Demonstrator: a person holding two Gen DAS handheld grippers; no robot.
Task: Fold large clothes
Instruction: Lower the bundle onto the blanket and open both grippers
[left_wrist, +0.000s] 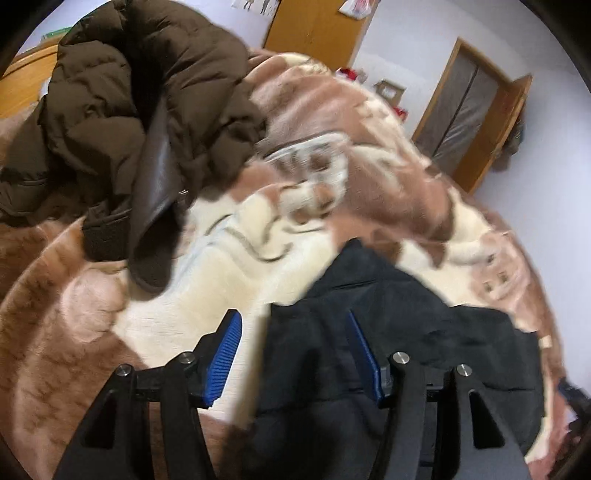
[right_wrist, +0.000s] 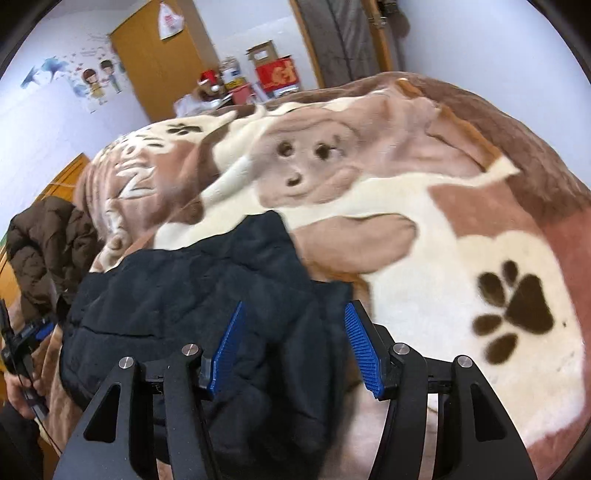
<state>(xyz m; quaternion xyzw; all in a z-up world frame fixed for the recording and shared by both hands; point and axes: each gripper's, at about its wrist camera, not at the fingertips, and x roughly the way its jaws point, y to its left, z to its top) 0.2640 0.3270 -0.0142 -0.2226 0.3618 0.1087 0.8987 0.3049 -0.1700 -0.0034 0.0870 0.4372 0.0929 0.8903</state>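
Lying on bed: black jacket (right_wrist: 207, 295), spread over the monkey-print blanket (right_wrist: 406, 206)
Left gripper (left_wrist: 291, 354): jaws apart, poised over the jacket's edge
Right gripper (right_wrist: 295, 347): jaws apart, above the jacket
Brown coat (left_wrist: 122, 110): heaped farther back on the blanket

1. Black quilted jacket (left_wrist: 388, 332) (right_wrist: 207, 295): dark padded garment with stitched panels. It lies roughly flat, with some creases, on the animal-print fleece blanket (left_wrist: 221, 258) (right_wrist: 443, 229) near both cameras. One edge points away toward the blanket's centre.
2. Brown puffer coat (left_wrist: 122, 110) (right_wrist: 48, 243): dark brown, thickly quilted, with a smooth leather-like strip. It lies crumpled in a heap on the same blanket, well apart from the black jacket, unfolded.
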